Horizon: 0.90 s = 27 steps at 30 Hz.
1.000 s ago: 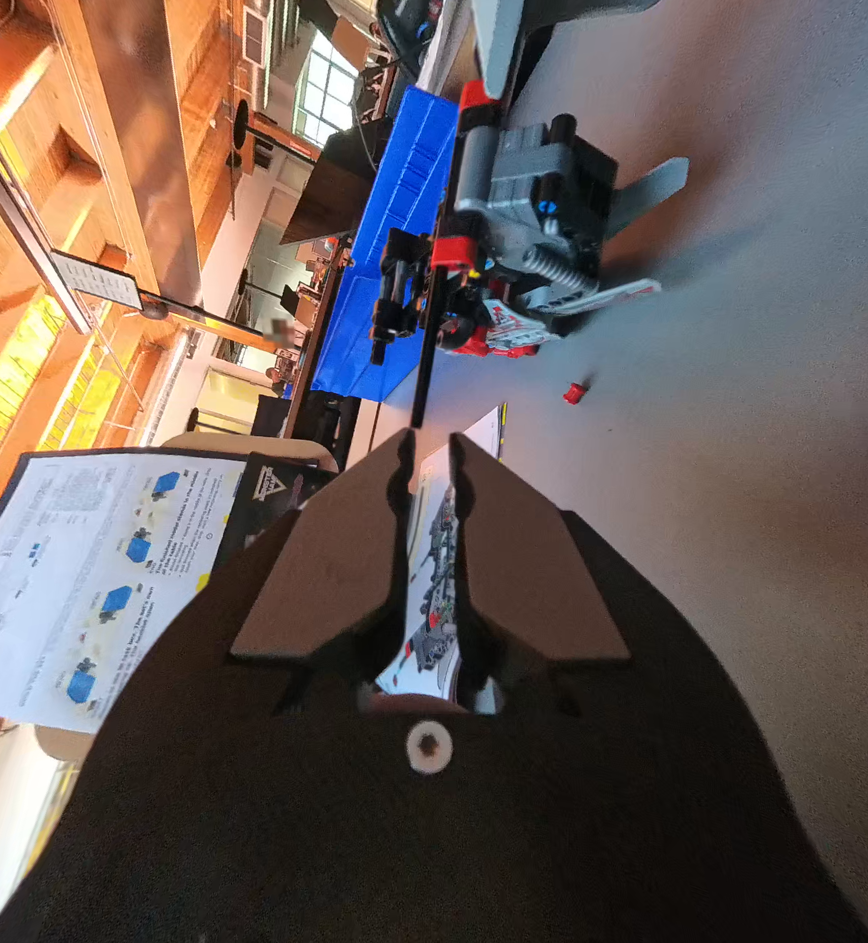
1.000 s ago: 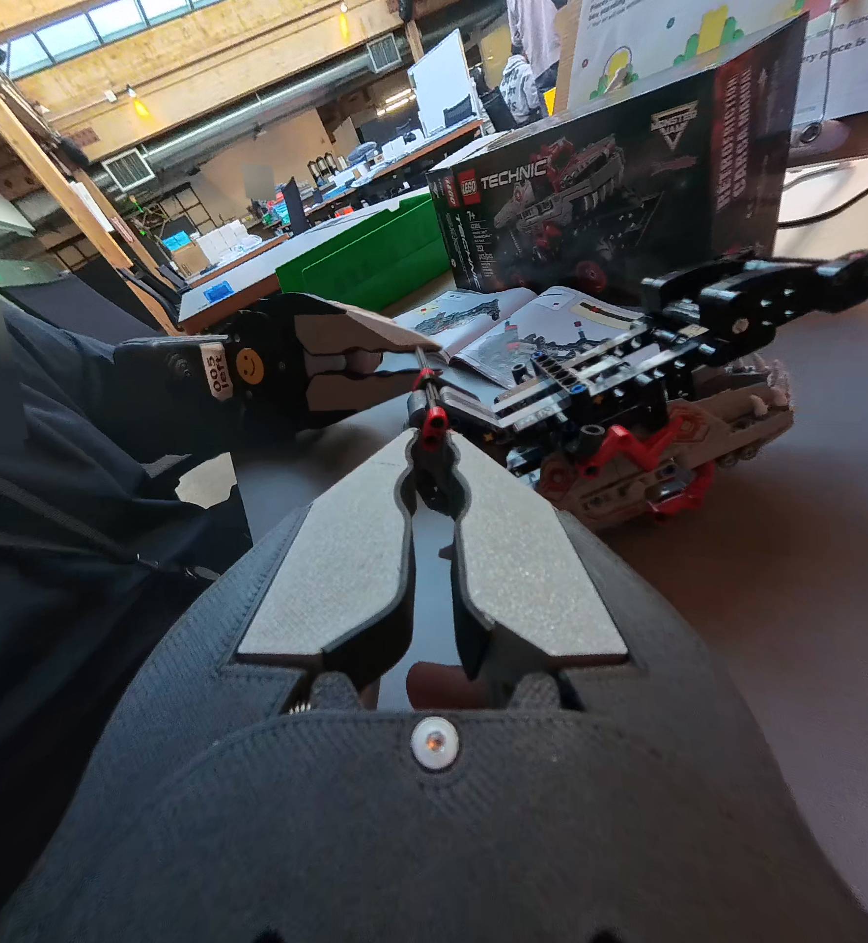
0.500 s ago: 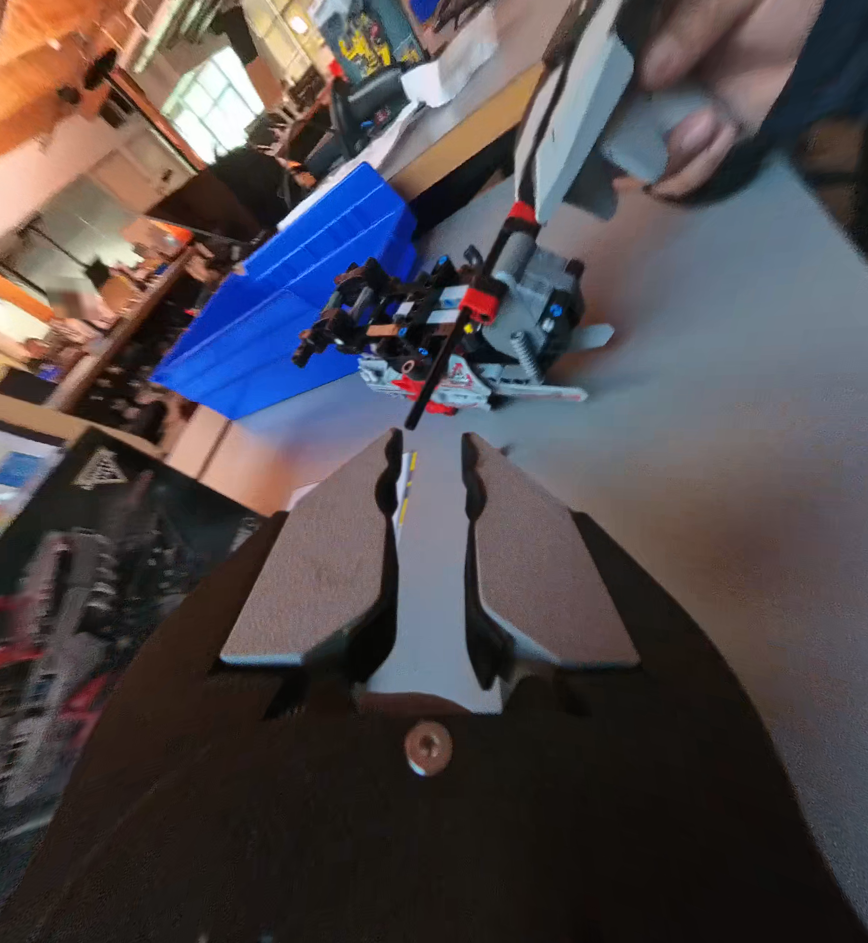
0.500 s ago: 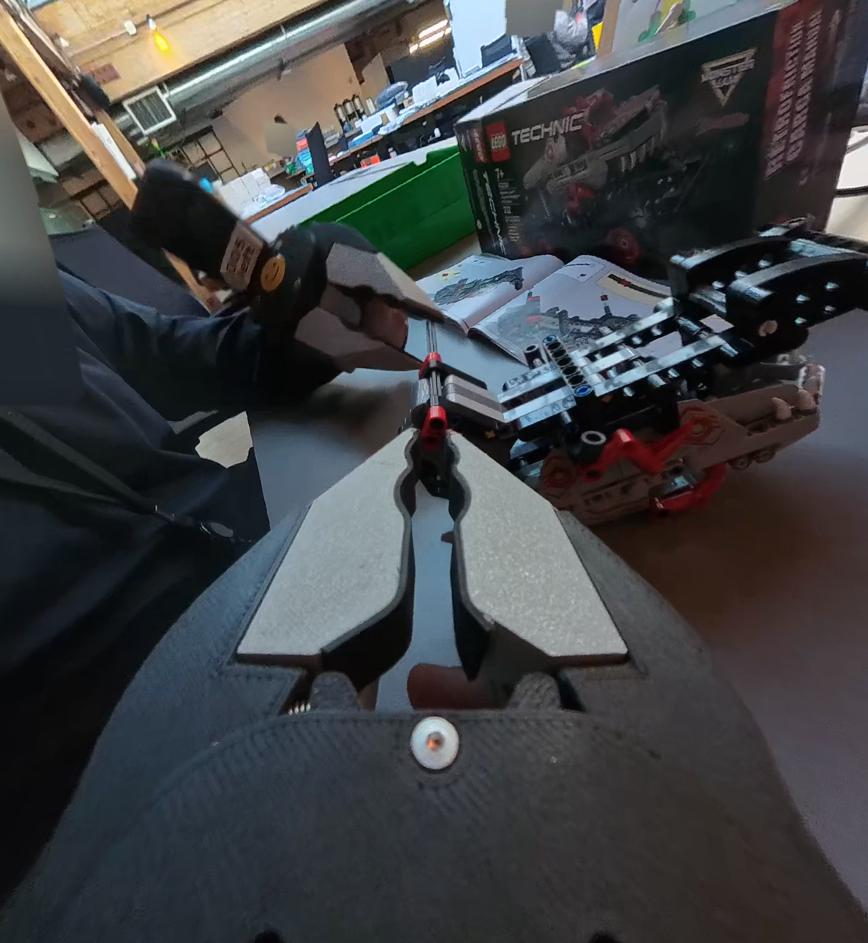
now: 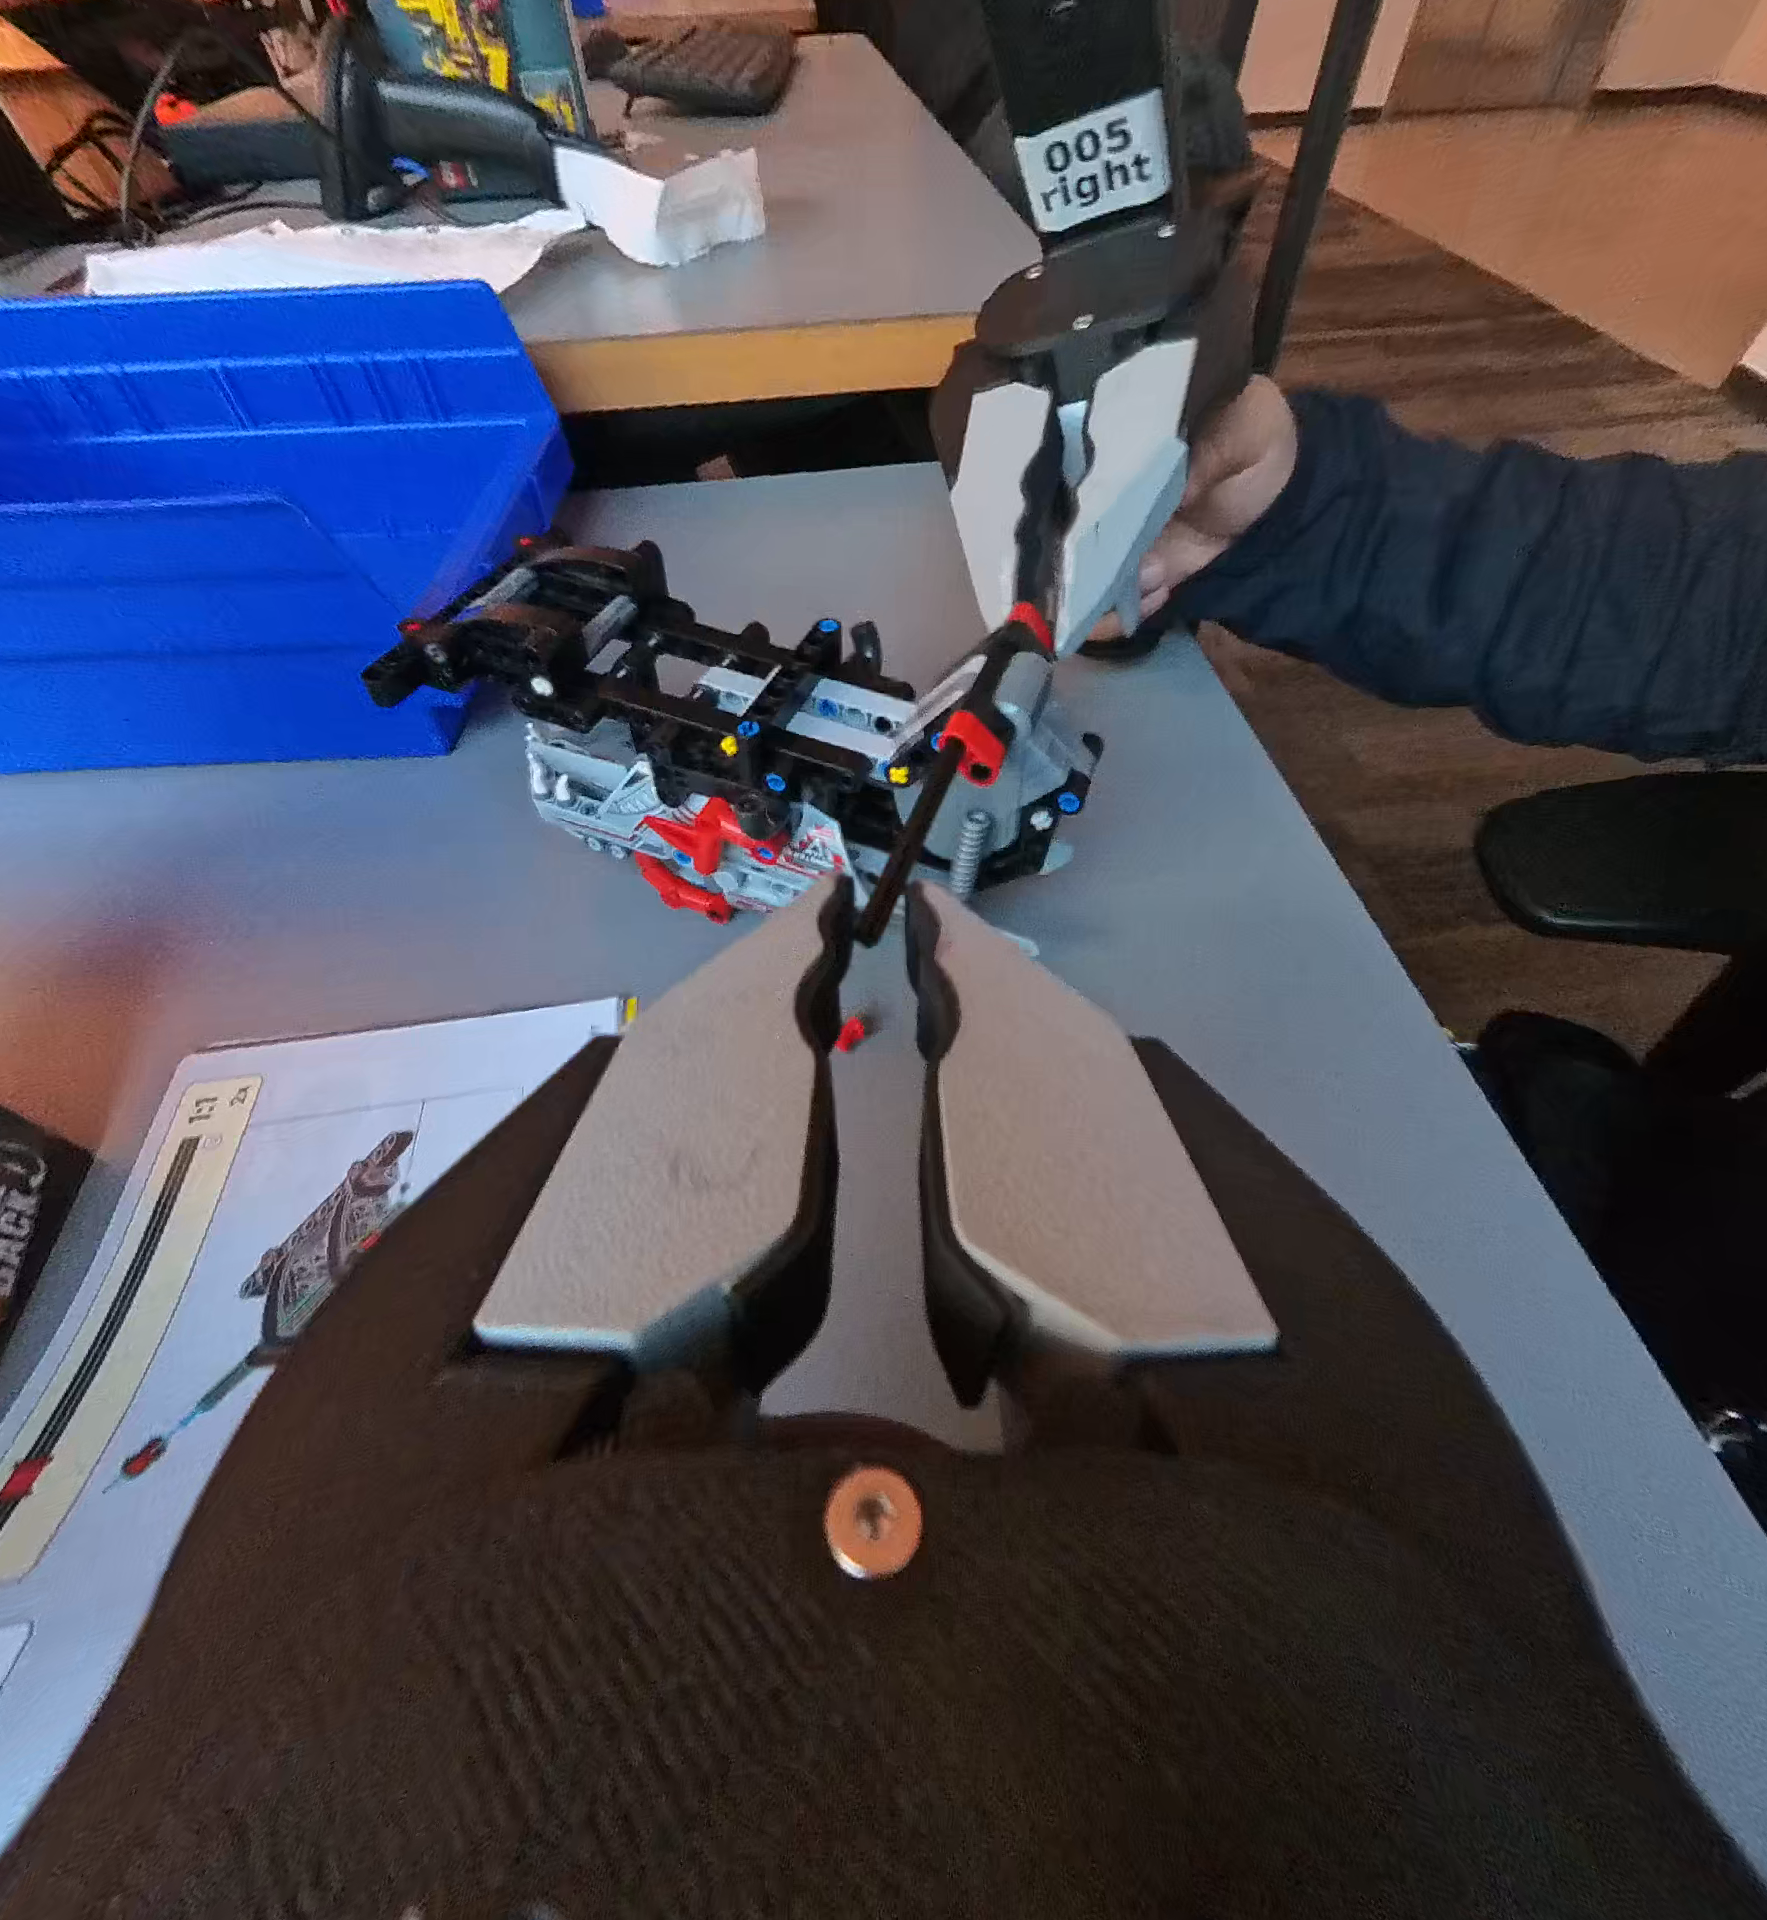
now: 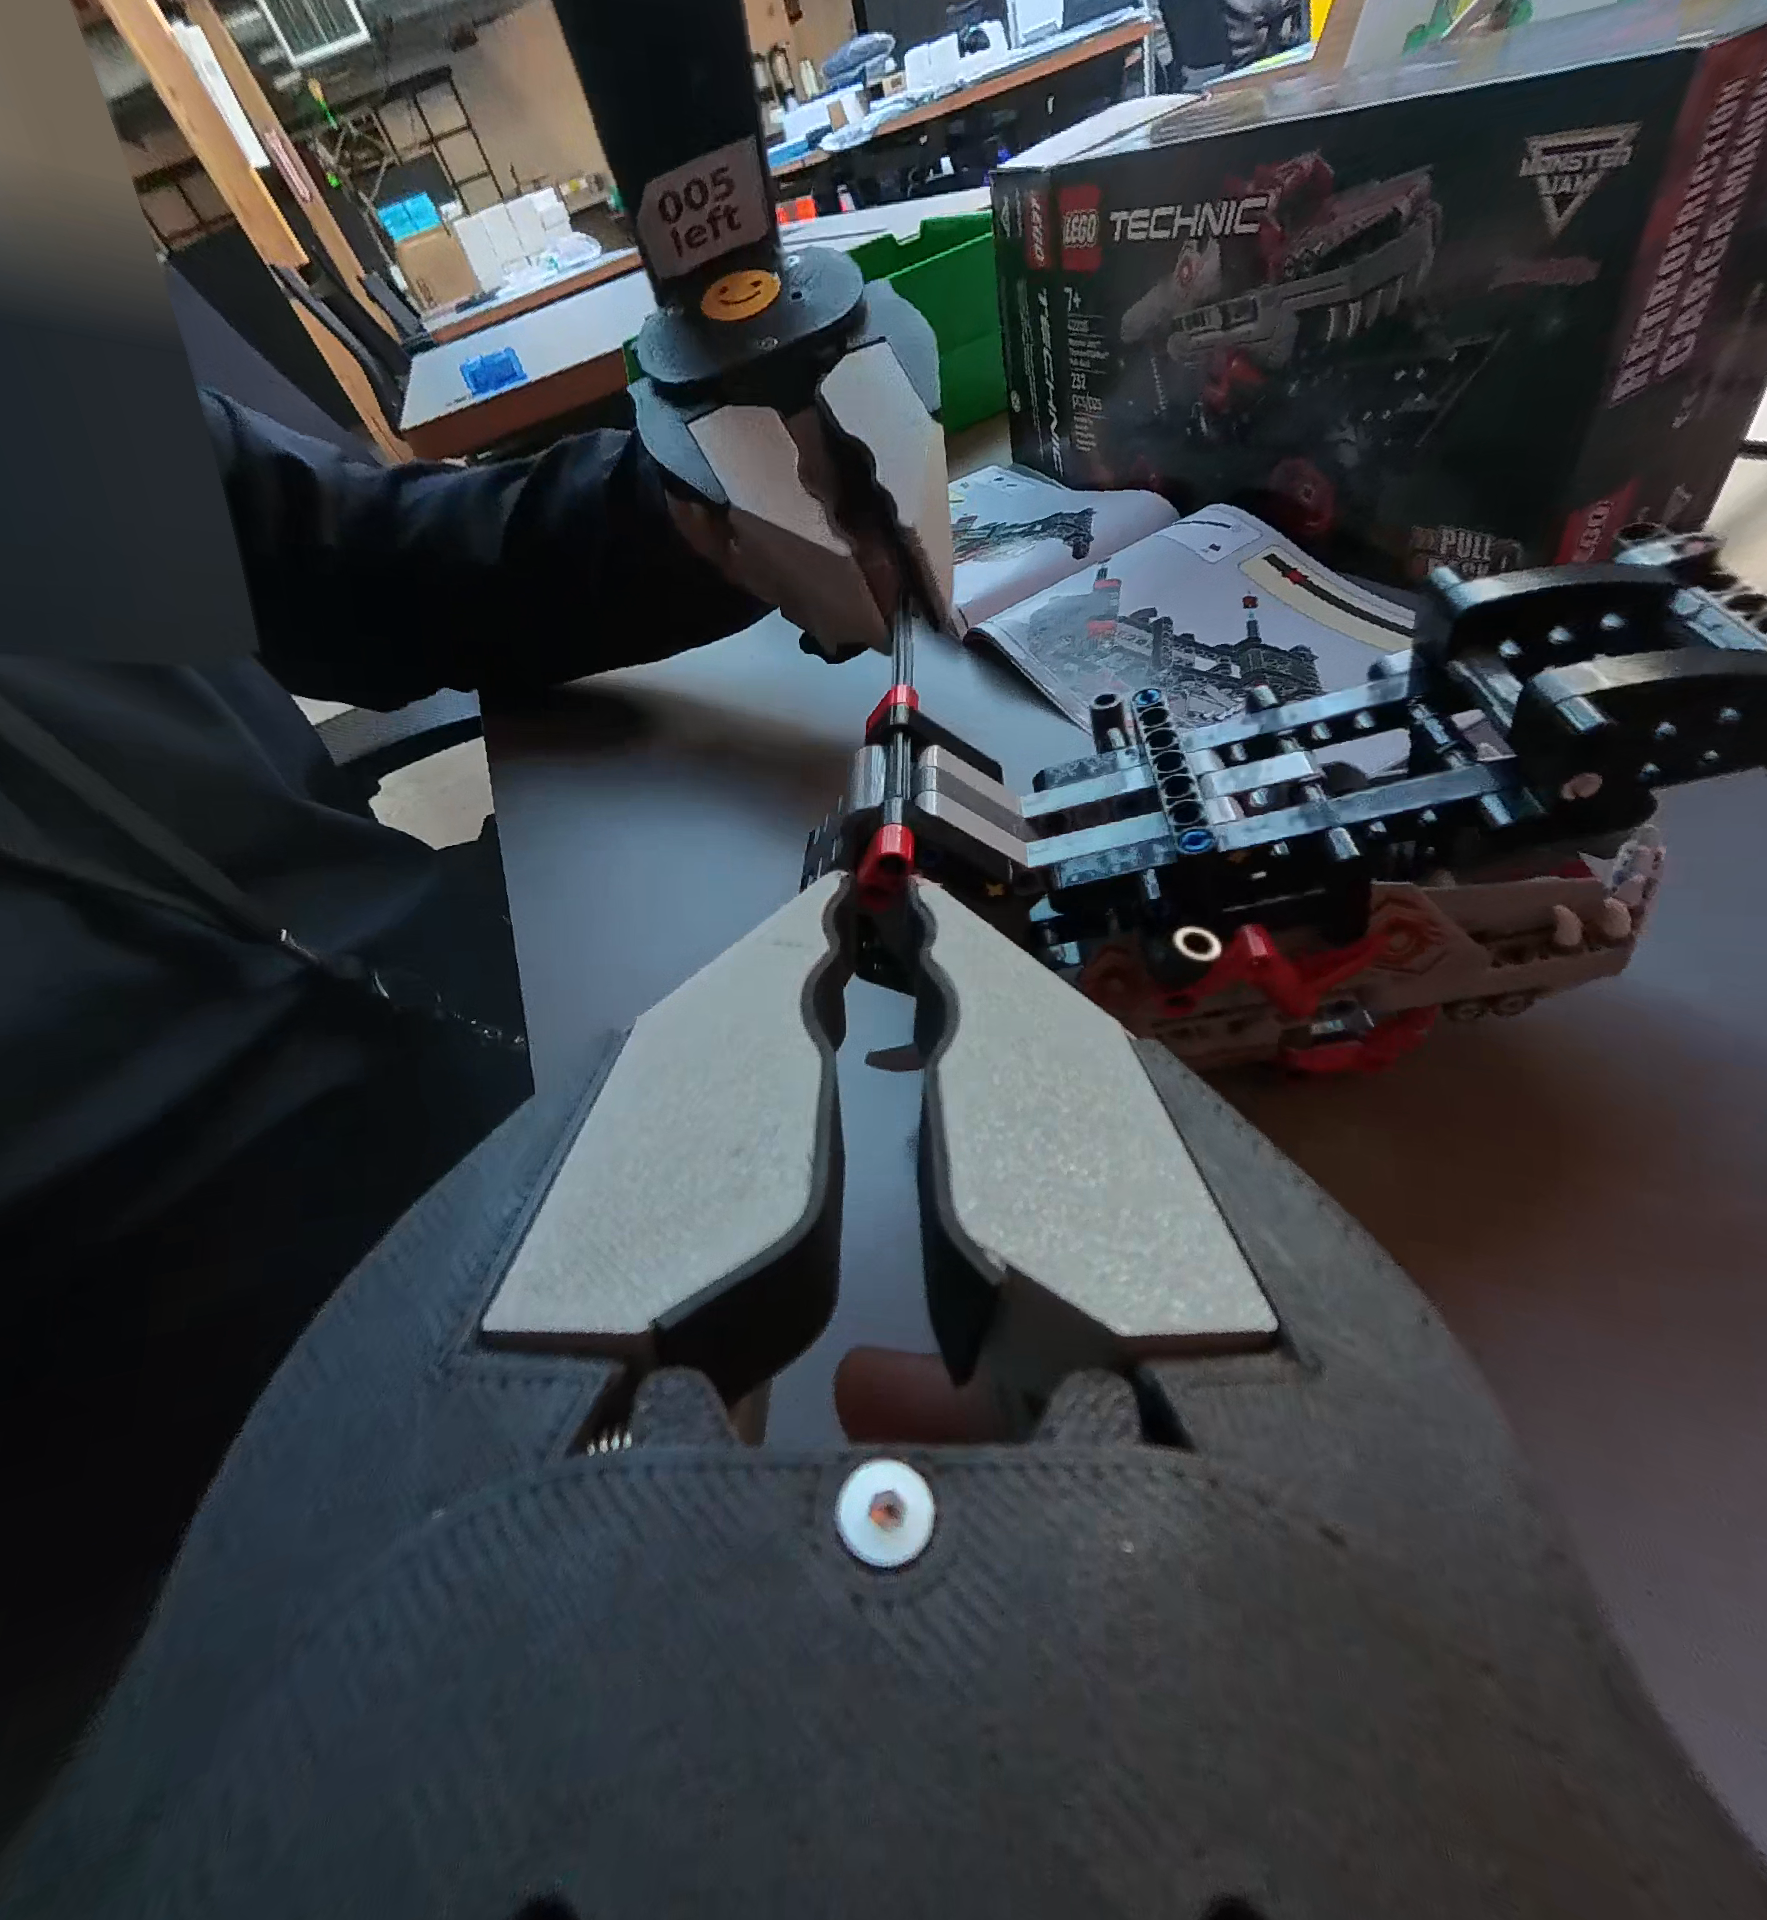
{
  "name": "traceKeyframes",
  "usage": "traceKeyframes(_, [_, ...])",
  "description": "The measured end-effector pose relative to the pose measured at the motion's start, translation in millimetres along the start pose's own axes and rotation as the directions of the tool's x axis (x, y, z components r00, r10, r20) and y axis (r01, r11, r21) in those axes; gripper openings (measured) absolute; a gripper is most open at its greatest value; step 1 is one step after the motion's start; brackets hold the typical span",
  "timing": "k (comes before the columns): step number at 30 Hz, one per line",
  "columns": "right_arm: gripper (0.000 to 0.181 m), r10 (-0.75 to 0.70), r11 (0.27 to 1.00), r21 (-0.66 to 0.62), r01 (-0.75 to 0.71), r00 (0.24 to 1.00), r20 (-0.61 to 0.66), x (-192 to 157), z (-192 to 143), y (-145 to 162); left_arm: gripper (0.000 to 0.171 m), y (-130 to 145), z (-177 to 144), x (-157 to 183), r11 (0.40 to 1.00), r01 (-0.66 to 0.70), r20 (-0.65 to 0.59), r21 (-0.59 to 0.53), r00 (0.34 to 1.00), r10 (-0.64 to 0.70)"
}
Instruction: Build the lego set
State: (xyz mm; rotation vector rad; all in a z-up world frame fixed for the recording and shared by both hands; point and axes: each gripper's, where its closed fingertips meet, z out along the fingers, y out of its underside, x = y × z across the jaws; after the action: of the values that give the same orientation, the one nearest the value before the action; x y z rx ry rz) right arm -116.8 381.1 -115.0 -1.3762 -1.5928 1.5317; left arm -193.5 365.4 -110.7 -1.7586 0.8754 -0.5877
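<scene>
The partly built black, grey and red Lego truck chassis (image 5: 692,727) lies on the grey table (image 5: 1222,1039); it also shows in the right wrist view (image 6: 1326,831). A long black axle (image 5: 910,831) with red bushes sticks out of its near end. My left gripper (image 5: 874,914) is shut on the axle's free end; it also shows in the right wrist view (image 6: 905,613). My right gripper (image 6: 881,909) is shut on the red bush (image 6: 884,862) at the axle's other end; the left wrist view shows this gripper (image 5: 1040,613) coming down from above.
A small red piece (image 5: 851,1032) lies on the table under my left fingers. A blue bin (image 5: 183,499) stands behind the chassis. The open instruction booklet (image 6: 1170,613) and the set's box (image 6: 1378,312) lie beyond. The table edge and a black chair (image 5: 1668,852) are to the right. The left gripper's tips are roughly 9 centimetres from the right gripper's.
My left gripper has swung round from a tilted pose, come to the axle's free end and closed on it. My right gripper has kept hold of the red bush.
</scene>
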Motion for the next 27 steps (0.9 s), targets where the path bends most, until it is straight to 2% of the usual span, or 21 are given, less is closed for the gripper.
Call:
traceKeyframes(4, [0.004,-0.006,0.999,0.039,0.007,1.0,-0.025,5.1,-3.5,-4.6,0.002,0.0,3.8,11.8,1.0,0.005,-0.088,-0.016,0.996,-0.007])
traceKeyframes(8, [0.004,-0.033,0.997,0.069,0.035,0.999,-0.026,5.8,-6.2,-5.1,0.002,-0.9,6.1,16.9,0.999,-0.003,-0.104,-0.033,0.995,0.0])
traceKeyframes(11, [0.008,0.019,0.995,0.1,-0.021,0.999,0.027,4.7,-7.7,-7.9,0.001,-2.4,5.3,17.7,0.999,0.002,-0.106,-0.032,0.994,-0.006])
traceKeyframes(13, [0.006,0.056,0.989,0.136,-0.065,0.996,0.064,4.4,-10.0,-13.1,0.001,-3.9,5.6,17.2,0.999,-0.044,-0.085,-0.03,0.996,0.041])
traceKeyframes(17, [0.004,0.032,0.992,0.122,-0.038,0.998,0.052,5.4,-9.4,-11.1,0.001,-4.4,6.9,17.9,0.984,-0.174,-0.033,-0.031,0.984,0.173])
traceKeyframes(19, [0.003,0.02,0.994,0.104,-0.026,0.998,0.059,2.5,-8.8,-8.1,0.001,1.3,8.2,22.6,0.982,-0.179,-0.058,-0.052,0.983,0.176])
traceKeyframes(20, [0.003,0.002,0.995,0.098,-0.007,0.999,0.052,1.4,-8.5,-7.1,0.001,4.6,9.0,24.9,0.989,-0.13,-0.086,-0.071,0.989,0.124])
traceKeyframes(22, [0.003,-0.066,0.994,0.093,0.065,0.998,0.013,1.4,-8.5,-6.9,0.0,3.1,8.5,27.6,0.993,0.078,-0.165,-0.089,0.982,-0.092])
traceKeyframes(25, [0.003,-0.171,0.983,0.071,0.171,0.985,0.001,-5.4,-7.1,-3.7,0.001,-10.5,2.7,28.2,0.934,0.346,-0.312,-0.085,0.881,-0.355])
traceKeyframes(27, [0.003,-0.194,0.979,0.062,0.194,0.981,-0.005,-6.9,-6.7,-2.0,0.0,-14.5,2.5,24.9,0.899,0.427,-0.34,-0.096,0.835,-0.433])
